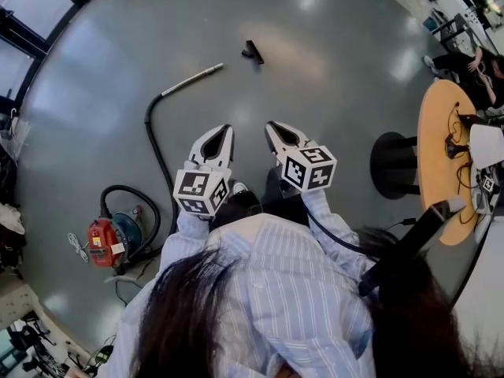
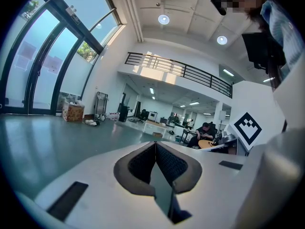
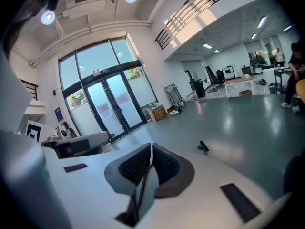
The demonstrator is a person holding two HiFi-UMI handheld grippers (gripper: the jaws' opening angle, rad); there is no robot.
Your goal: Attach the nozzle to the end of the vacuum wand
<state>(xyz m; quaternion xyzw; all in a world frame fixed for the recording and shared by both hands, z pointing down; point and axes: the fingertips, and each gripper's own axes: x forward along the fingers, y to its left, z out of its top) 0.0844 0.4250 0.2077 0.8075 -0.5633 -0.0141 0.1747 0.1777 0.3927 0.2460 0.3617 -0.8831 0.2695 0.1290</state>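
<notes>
Fingers (image 2: 143, 163) meet, empty, on left gripper (image 1: 227, 130) and right gripper (image 1: 270, 125) — one nozzle (image 1: 253, 51), one wand (image 1: 193, 79), apart on floor (image 1: 339, 93).

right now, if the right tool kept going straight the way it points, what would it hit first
Most likely the glossy grey floor, since the shut, empty right tool tilts slightly downward. The small black nozzle lies right of that line, so it looks missed, though depth is hard to judge.

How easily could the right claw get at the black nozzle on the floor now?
Probably yes, but not from here. Only bare floor lies between the right claw and the nozzle, so nothing blocks it. The nozzle lies far ahead, though, and the claw is shut and empty.
</notes>
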